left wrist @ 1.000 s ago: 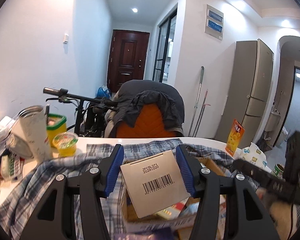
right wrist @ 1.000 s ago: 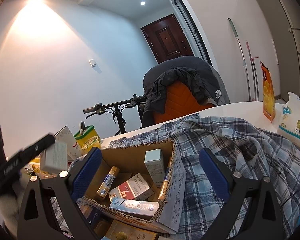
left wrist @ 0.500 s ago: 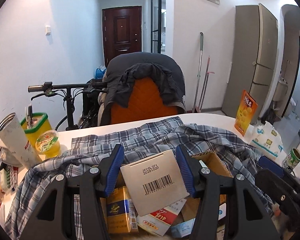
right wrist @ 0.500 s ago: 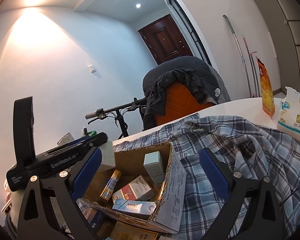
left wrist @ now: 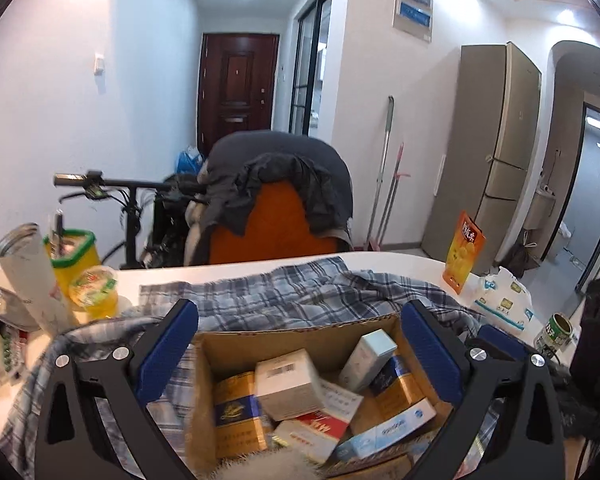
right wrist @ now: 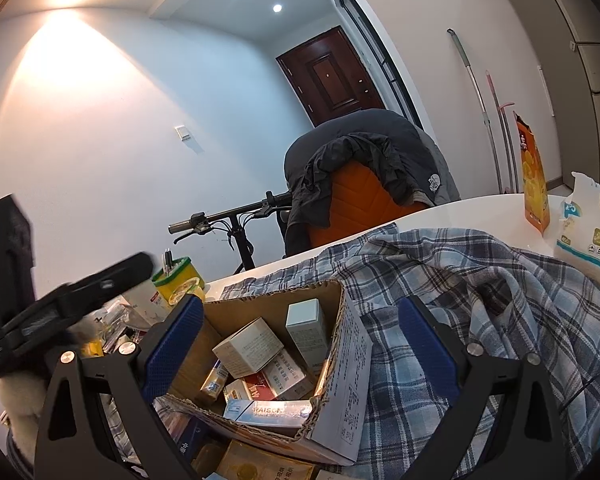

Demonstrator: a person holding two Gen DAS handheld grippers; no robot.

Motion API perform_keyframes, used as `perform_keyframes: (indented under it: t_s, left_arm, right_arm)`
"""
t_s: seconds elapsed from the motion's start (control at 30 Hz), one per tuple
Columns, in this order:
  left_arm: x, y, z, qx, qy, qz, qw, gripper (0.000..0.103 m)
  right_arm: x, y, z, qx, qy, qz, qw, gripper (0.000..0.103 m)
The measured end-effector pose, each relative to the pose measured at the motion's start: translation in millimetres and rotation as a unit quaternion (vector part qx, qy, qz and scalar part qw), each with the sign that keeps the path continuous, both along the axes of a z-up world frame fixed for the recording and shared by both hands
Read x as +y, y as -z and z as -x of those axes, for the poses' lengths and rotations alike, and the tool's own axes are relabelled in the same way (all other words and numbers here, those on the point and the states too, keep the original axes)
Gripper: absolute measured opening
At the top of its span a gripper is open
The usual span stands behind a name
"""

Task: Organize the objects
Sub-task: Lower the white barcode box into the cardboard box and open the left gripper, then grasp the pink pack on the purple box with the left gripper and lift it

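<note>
Both the left gripper [left wrist: 298, 354] and right gripper [right wrist: 298, 354] hang spread and empty over the cardboard box [right wrist: 276, 308], where the white carton [left wrist: 288, 384] lies tilted, seemingly unsettled, atop packets, so it may slide; beneath the box a plaid shirt [right wrist: 480, 288] covers the white table [left wrist: 400, 260].

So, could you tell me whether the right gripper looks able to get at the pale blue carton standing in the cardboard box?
Probably yes. The right gripper is open and empty, and the pale blue carton stands upright above the other packs in the open-topped cardboard box, with nothing over it.
</note>
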State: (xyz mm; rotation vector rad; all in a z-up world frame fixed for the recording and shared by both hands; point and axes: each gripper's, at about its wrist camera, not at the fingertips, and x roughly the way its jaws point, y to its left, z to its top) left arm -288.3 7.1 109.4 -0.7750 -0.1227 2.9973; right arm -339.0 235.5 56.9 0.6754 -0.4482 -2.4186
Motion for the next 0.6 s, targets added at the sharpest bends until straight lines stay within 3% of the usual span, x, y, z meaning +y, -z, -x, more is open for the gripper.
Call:
perform_keyframes:
  t_s: [0.23, 0.4, 0.43, 0.5, 0.6]
  left_arm:
    - [-28, -1, -76, 0.044, 0.006, -0.013, 0.9989, 0.103]
    - [-46, 38, -126, 0.071, 0.010, -0.030, 0.9969, 0.103]
    - [-49, 49, -131, 0.067, -0.003, -0.035, 0.9971, 0.103]
    - [-49, 56, -125, 0.001, -0.013, -0.025, 0.9996, 0.103]
    - [-55, 56, -132, 0.009, 0.001, -0.047, 0.9988, 0.103]
  right_arm:
    - [-6, 0, -2, 0.002, -0.006, -0.012, 1.000, 0.098]
    - [-10, -2, -6, 0.009, -0.009, -0.020, 1.000, 0.098]
    - [-11, -1, -7, 0.010, -0.009, -0.022, 1.000, 0.099]
    - [-12, 0, -6, 0.007, -0.009, -0.024, 1.000, 0.102]
    - [-12, 3, -4, 0.003, -0.009, -0.024, 1.000, 0.102]
